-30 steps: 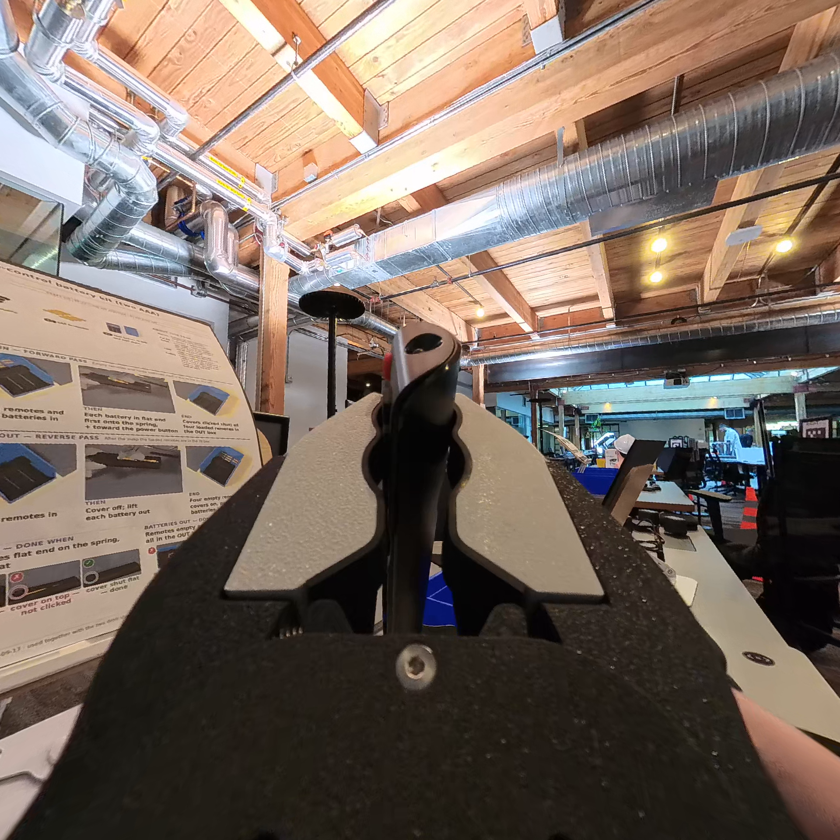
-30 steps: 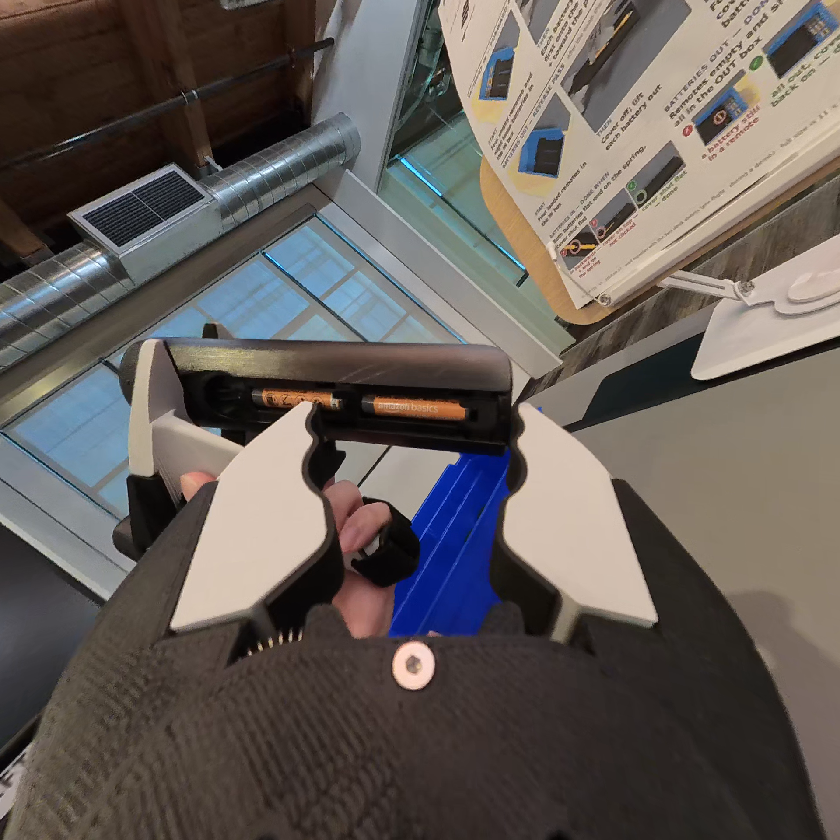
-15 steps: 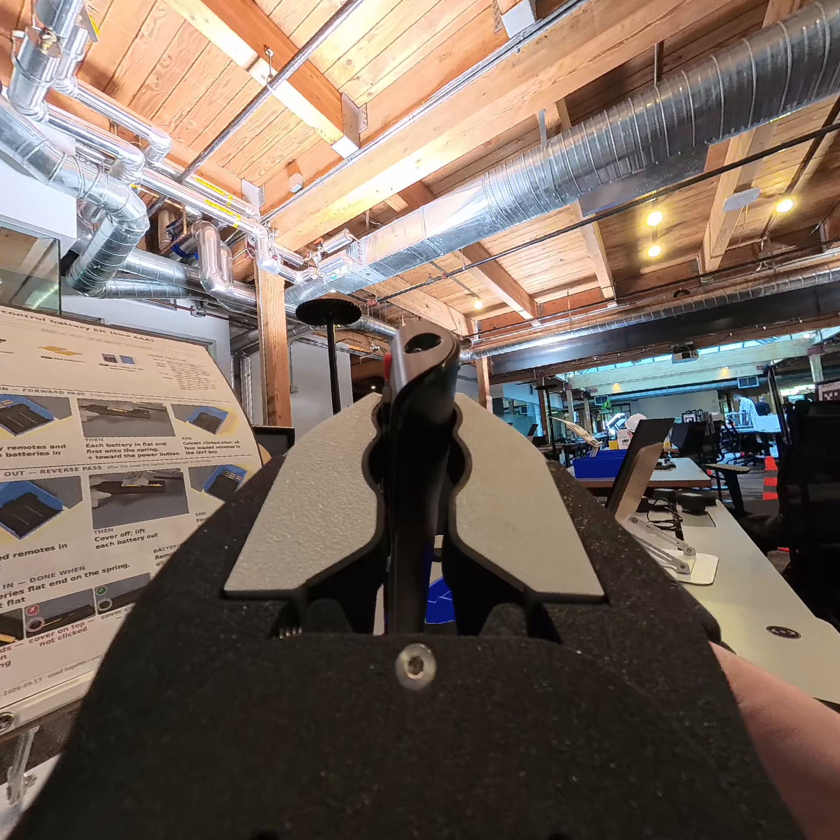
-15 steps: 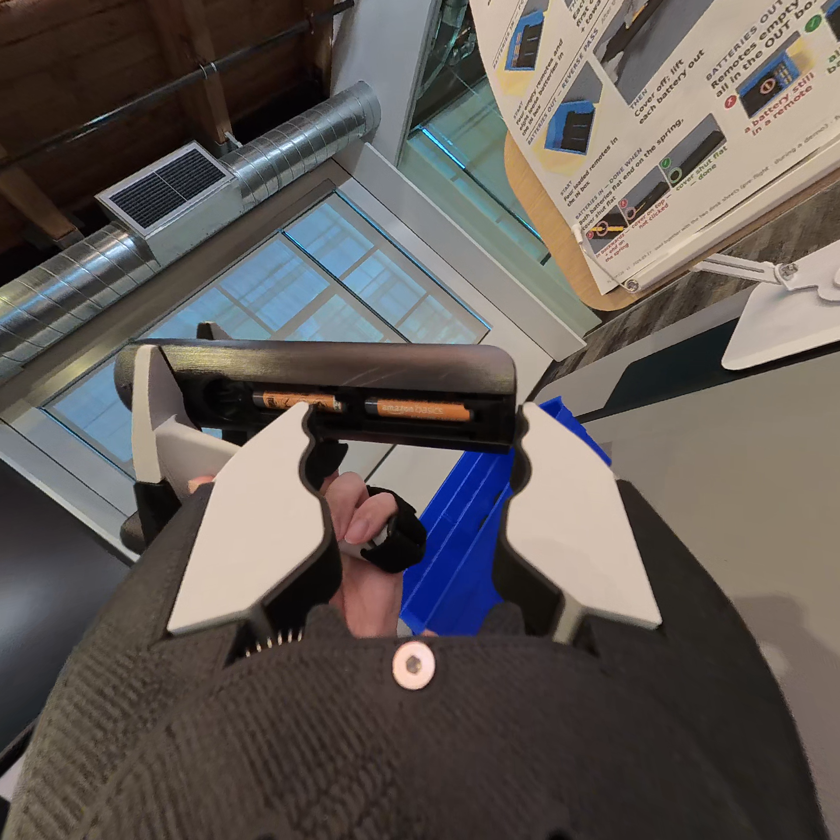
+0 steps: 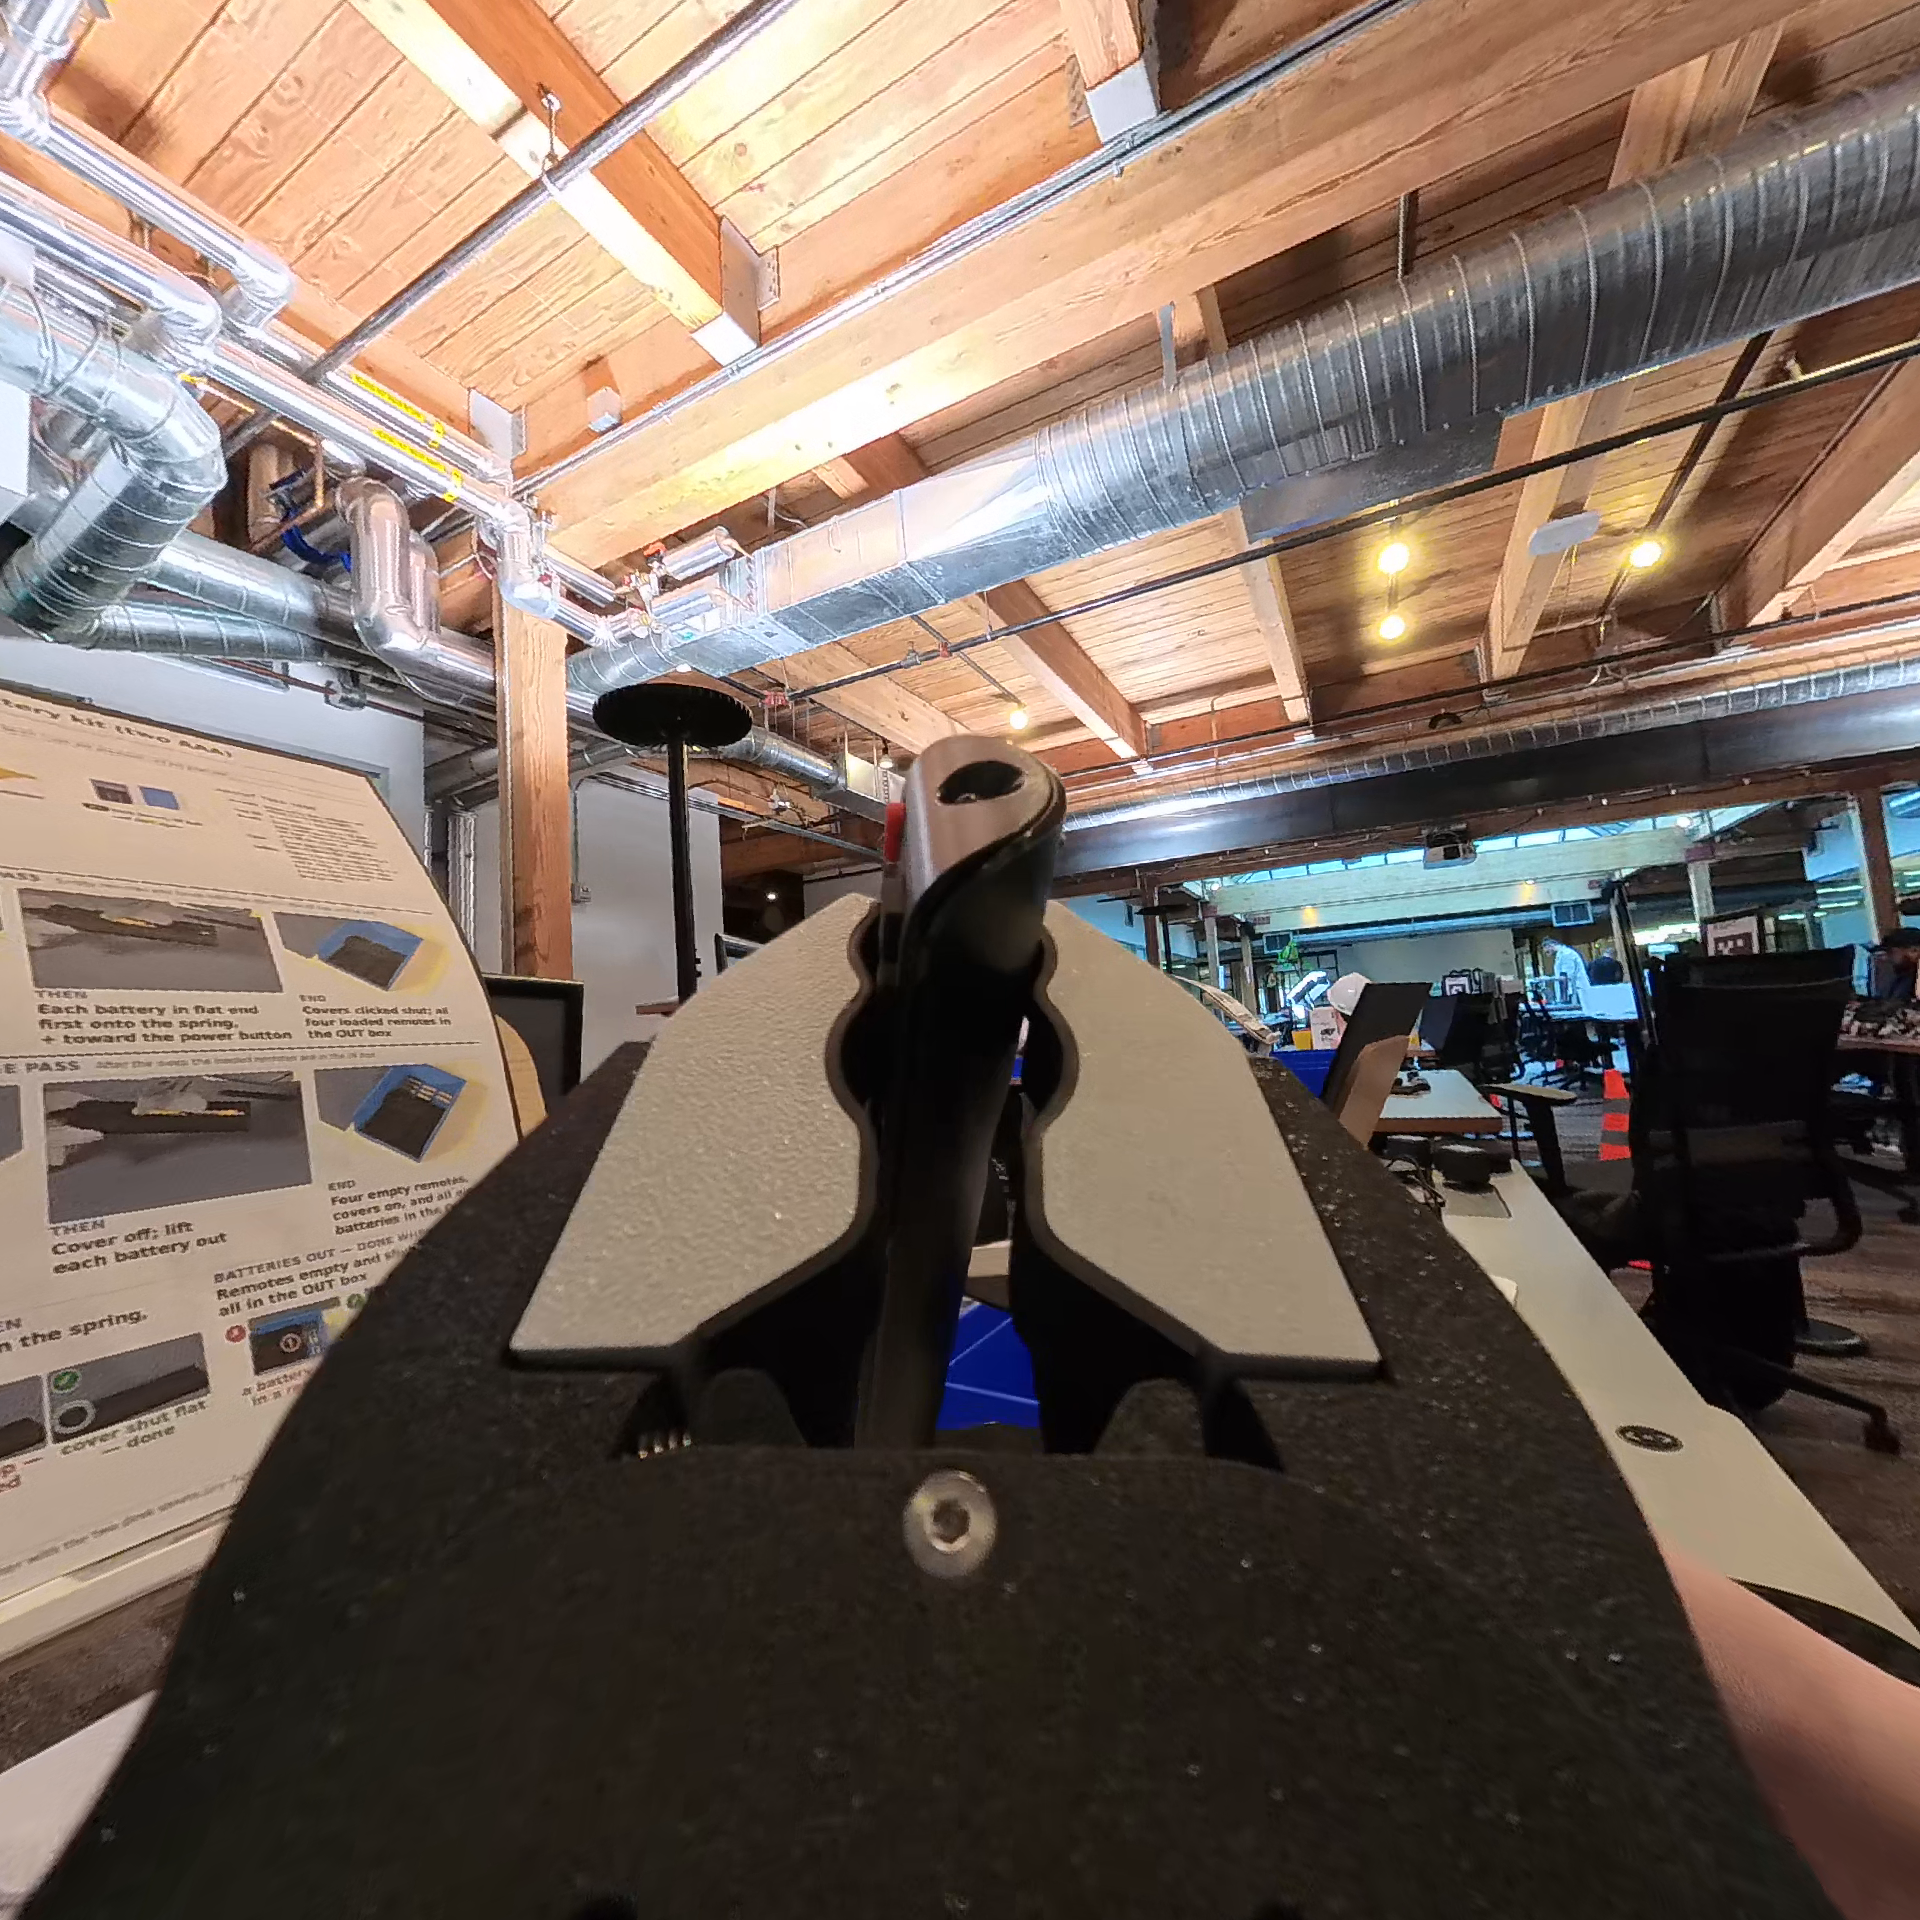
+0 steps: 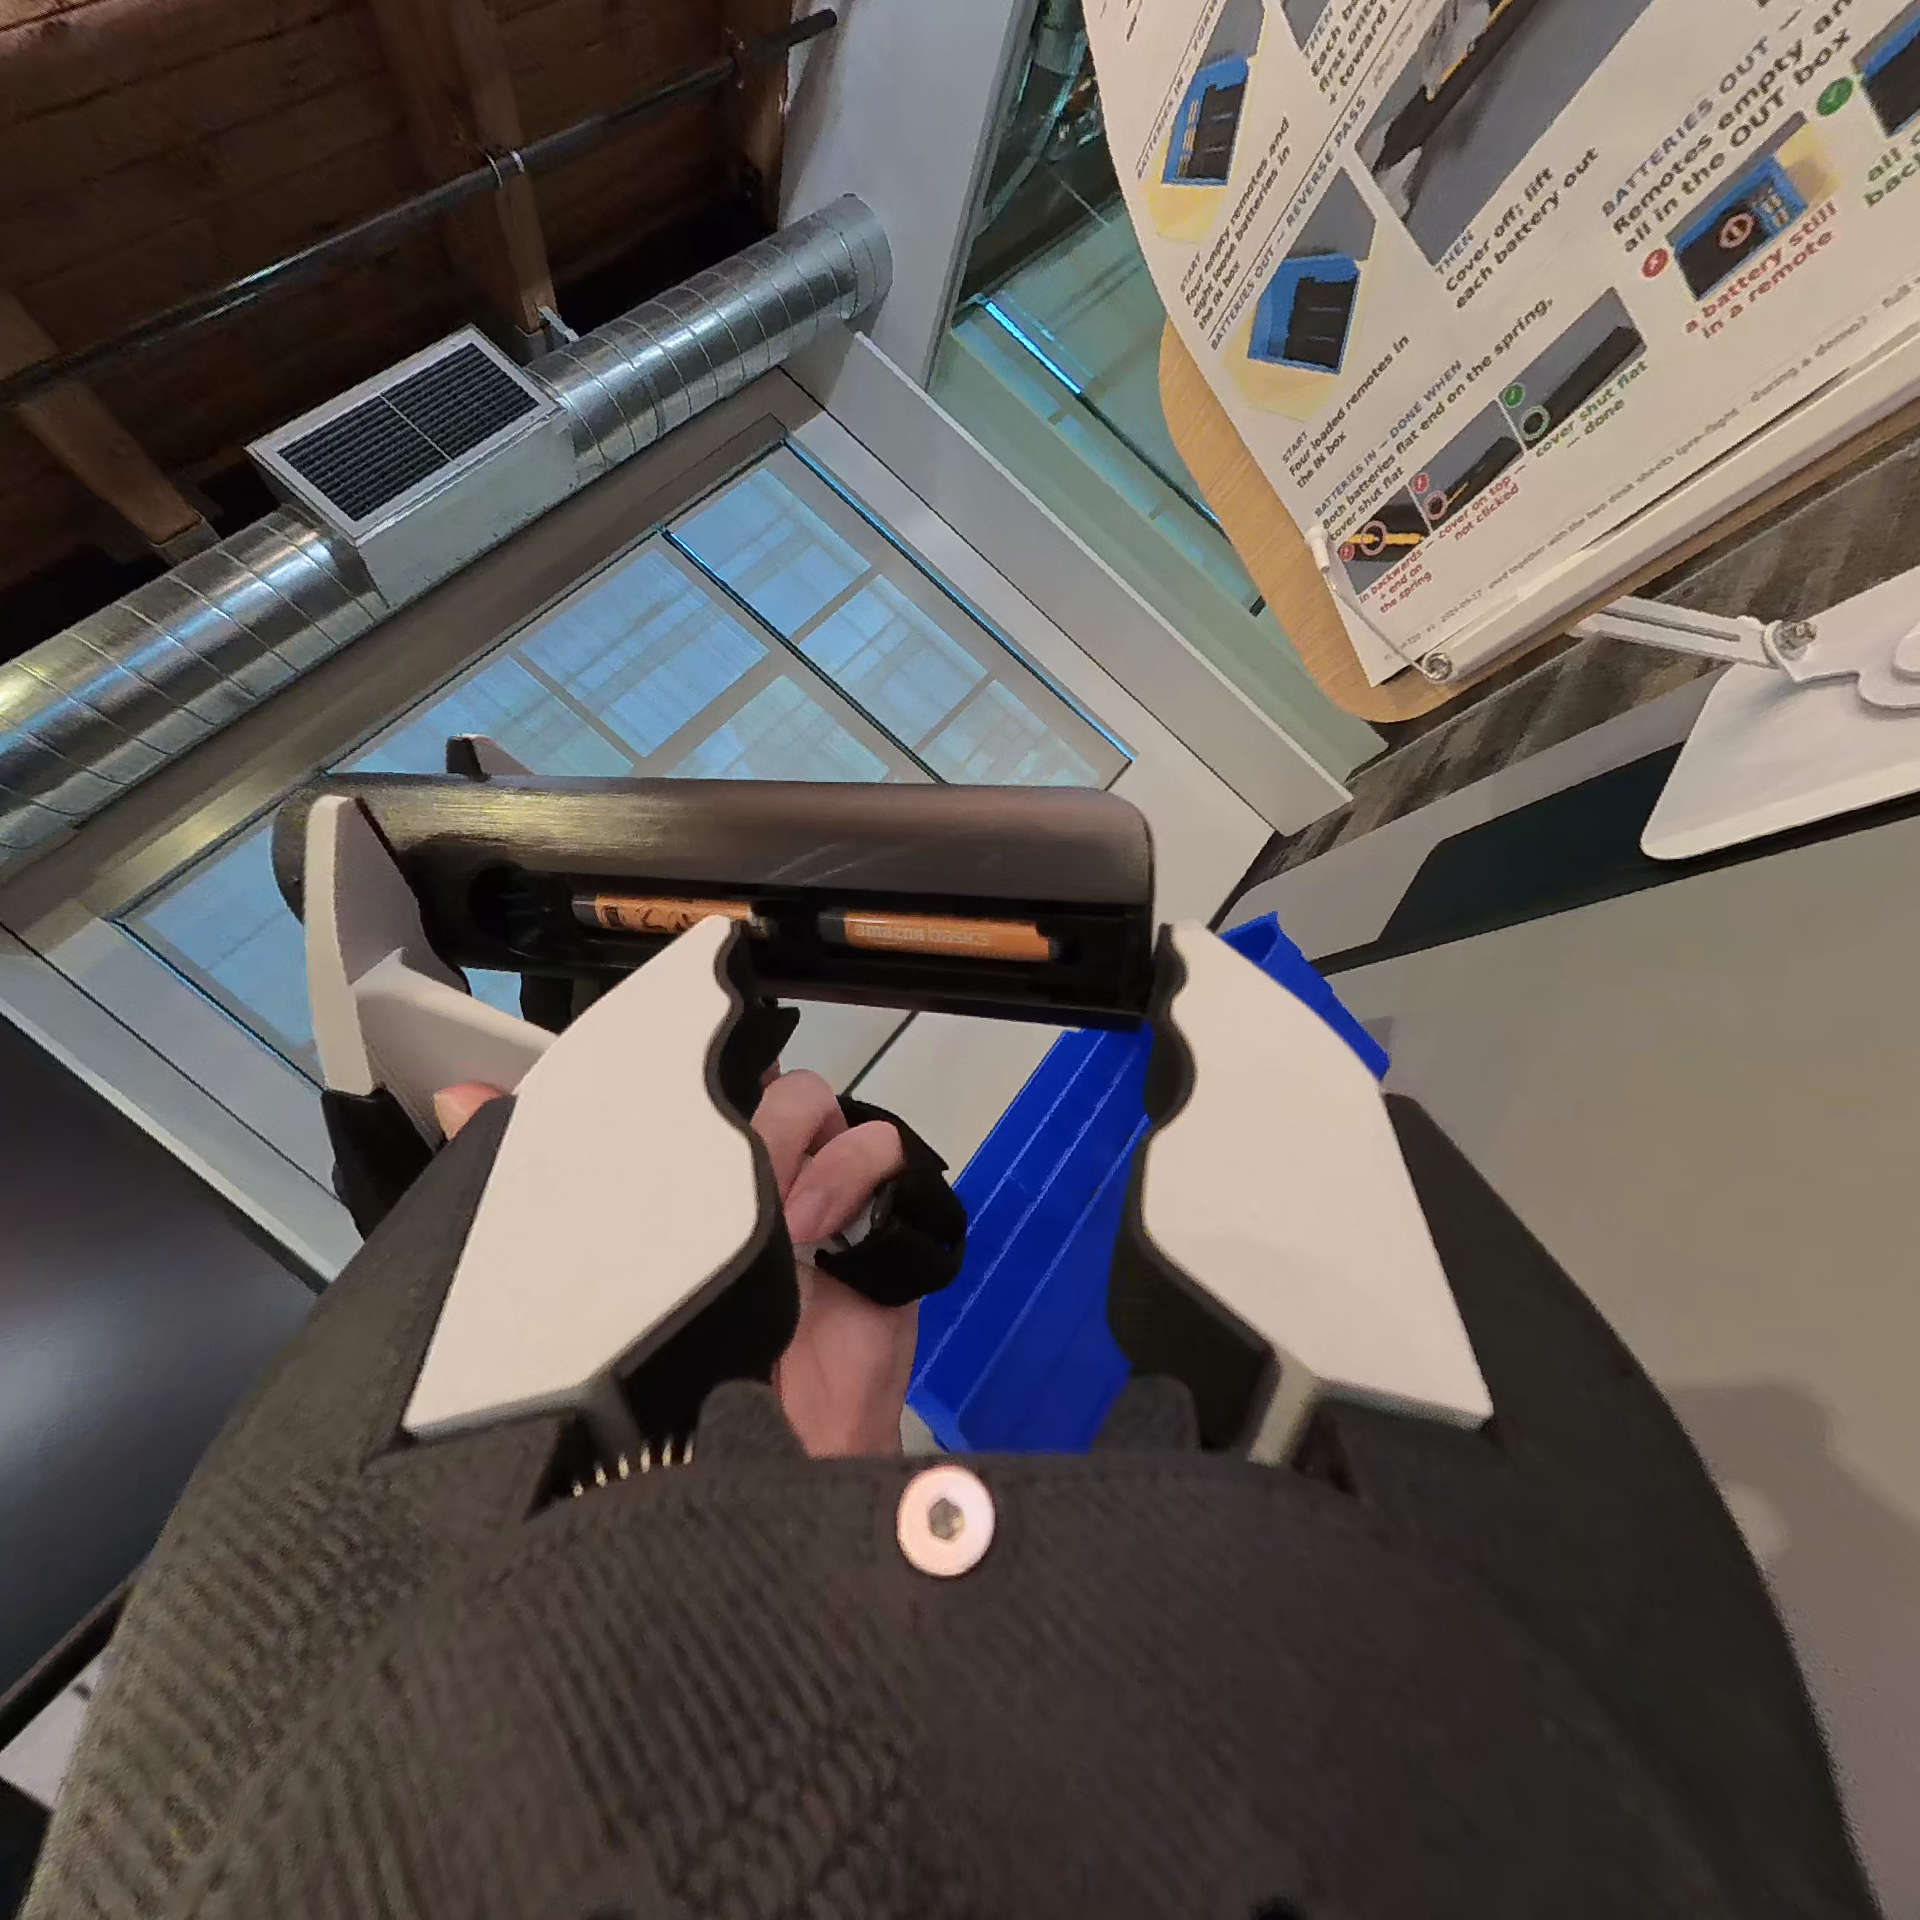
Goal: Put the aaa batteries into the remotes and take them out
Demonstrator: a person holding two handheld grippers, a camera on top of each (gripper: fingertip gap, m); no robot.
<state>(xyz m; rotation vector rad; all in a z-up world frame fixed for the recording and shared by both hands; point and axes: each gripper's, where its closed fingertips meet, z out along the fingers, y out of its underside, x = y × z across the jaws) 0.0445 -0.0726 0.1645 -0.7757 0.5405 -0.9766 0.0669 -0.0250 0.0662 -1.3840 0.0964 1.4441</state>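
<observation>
My left gripper (image 5: 954, 940) is shut on a black remote (image 5: 977, 831), held upright and seen end-on. In the right wrist view the same remote (image 6: 727, 831) lies crosswise with its battery bay open. Two orange AAA batteries sit in the bay end to end, one on the left (image 6: 665, 914) and one on the right (image 6: 935, 933). A white finger (image 6: 343, 966) of the left gripper clamps the remote's left end. My right gripper (image 6: 945, 971) is open and empty, its fingertips just below the bay, one on each side of the right battery.
A blue bin (image 6: 1049, 1226) stands on the grey table (image 6: 1610, 1143) under the remote. A person's hand (image 6: 842, 1247) holds the left gripper's handle. An instruction poster (image 6: 1538, 312) on a white stand (image 6: 1766, 758) rises at the back, and it also shows in the left wrist view (image 5: 208, 1091).
Both grippers have shifted slightly together, so the poster and background slide in each view. The left gripper's hold on the remote and the right gripper's opening are unchanged.
</observation>
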